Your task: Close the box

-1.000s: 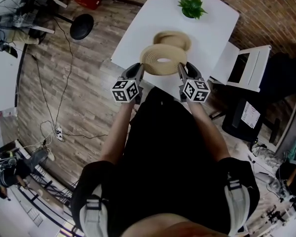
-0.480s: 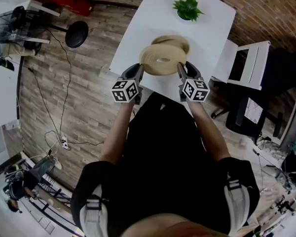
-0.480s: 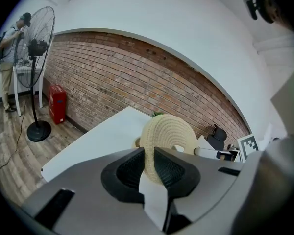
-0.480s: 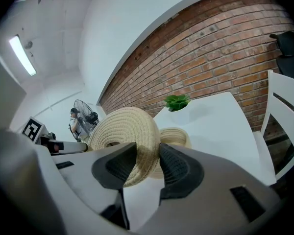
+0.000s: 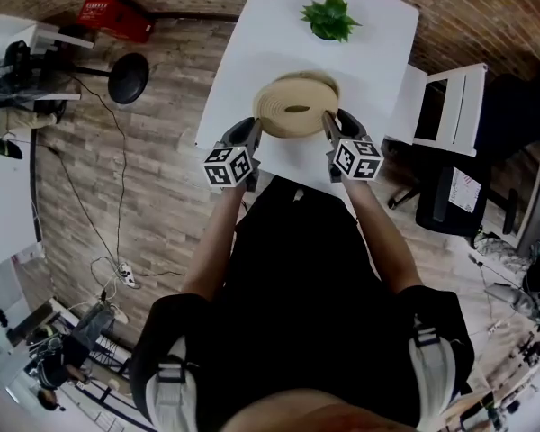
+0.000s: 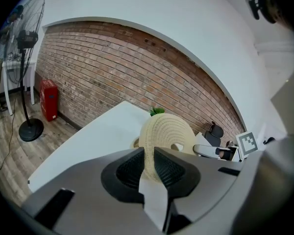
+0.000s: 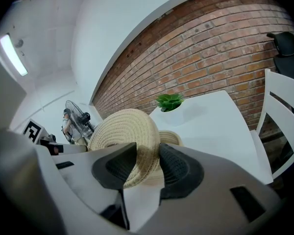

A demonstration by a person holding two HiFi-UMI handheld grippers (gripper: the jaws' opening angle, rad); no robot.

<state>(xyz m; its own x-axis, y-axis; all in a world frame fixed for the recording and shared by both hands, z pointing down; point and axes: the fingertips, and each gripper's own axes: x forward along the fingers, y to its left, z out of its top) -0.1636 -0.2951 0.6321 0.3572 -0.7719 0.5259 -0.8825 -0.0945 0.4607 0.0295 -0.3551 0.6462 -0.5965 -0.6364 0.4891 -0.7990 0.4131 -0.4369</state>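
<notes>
"Two sets of fingers [image 6: 132, 168]: what have they got?"

"Both are clamped on the rim of the woven lid [image 5: 297, 106]. The left gripper [image 5: 255, 130] pinches one edge and the right gripper [image 5: 329, 126] the opposite edge, pads pressed into the straw coil. Nothing else sits between them."

"And the box?"

"The round woven box [image 7: 170, 137] stands open on the white worktop [image 5: 243, 61]. The lid hangs over it at a slant and a little to the person's side of the box. Whether its far edge touches the box I cannot tell. A potted plant [image 5: 327, 16] stands beyond the box, well apart."

"What might spoil the shot?"

"Likely a crooked landing. Lowered from this offset, the lid could catch the box's near rim and sit cocked. The grips are narrow, so if one hand drops ahead of the other the lid may twist loose. A sideways nudge could also slide the box, which looks light, toward the plant."
</notes>
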